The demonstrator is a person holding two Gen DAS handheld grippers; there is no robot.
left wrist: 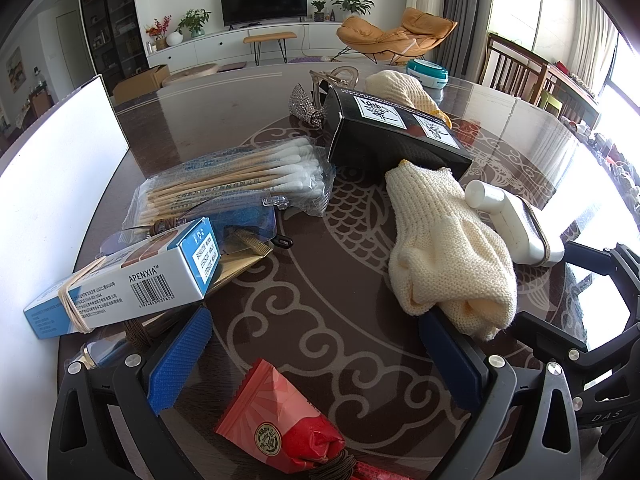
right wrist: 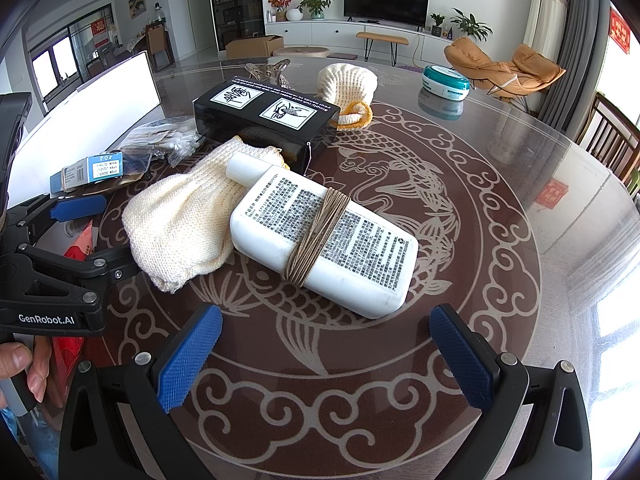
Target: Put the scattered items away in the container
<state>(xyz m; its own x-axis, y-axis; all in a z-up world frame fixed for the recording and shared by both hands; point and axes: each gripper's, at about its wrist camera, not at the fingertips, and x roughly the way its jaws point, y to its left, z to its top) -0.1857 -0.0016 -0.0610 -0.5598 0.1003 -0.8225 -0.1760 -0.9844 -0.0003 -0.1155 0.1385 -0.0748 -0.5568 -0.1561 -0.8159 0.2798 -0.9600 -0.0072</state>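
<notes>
Ahead of your right tongs [right wrist: 326,354], spread wide and empty, the white bottle [right wrist: 324,236] lies flat on the counter [right wrist: 500,240]; straddle its twine-wrapped middle. Left tongs [left wrist: 316,356] gape too, empty.

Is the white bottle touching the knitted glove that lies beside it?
Touching. In the right wrist view the bottle lies with its cap end and left edge on the glove; no table shows between them there.
</notes>
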